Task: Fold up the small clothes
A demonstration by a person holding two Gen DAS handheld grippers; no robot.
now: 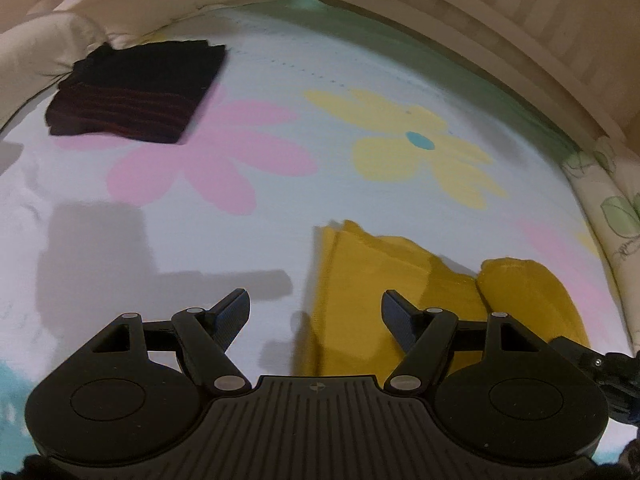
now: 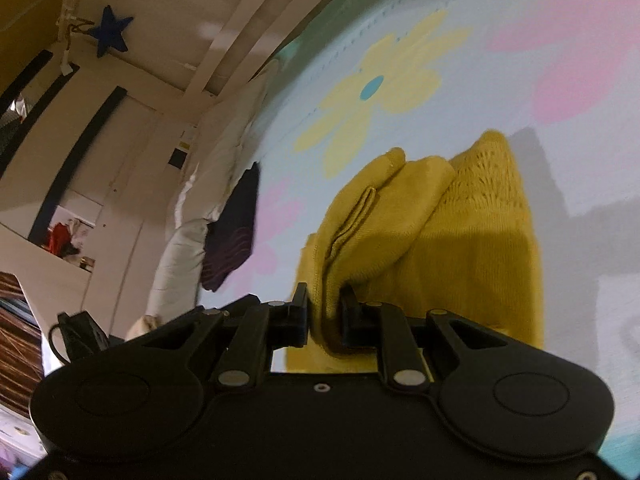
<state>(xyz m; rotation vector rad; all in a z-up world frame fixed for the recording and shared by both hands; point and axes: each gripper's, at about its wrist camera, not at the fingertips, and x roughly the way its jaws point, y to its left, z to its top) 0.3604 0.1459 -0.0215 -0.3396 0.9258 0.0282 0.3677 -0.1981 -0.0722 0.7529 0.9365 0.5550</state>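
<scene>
A mustard-yellow knitted garment (image 1: pixel 400 280) lies partly folded on the flowered bed sheet (image 1: pixel 280 200). My left gripper (image 1: pixel 316 312) is open and empty, hovering above the garment's left edge. My right gripper (image 2: pixel 325 312) is shut on a bunched fold of the yellow garment (image 2: pixel 440 232) and lifts it off the sheet. A part of the right gripper (image 1: pixel 600 368) shows at the right edge of the left wrist view. A folded dark maroon garment (image 1: pixel 136 92) lies at the far left of the bed.
A cream pillow or duvet (image 1: pixel 80 12) lies behind the folded dark garment. A wooden bed frame (image 1: pixel 520 40) runs along the far side. A floral pillow (image 1: pixel 612 208) sits at the right. A dark garment (image 2: pixel 236 224) lies by the white bedding in the right wrist view.
</scene>
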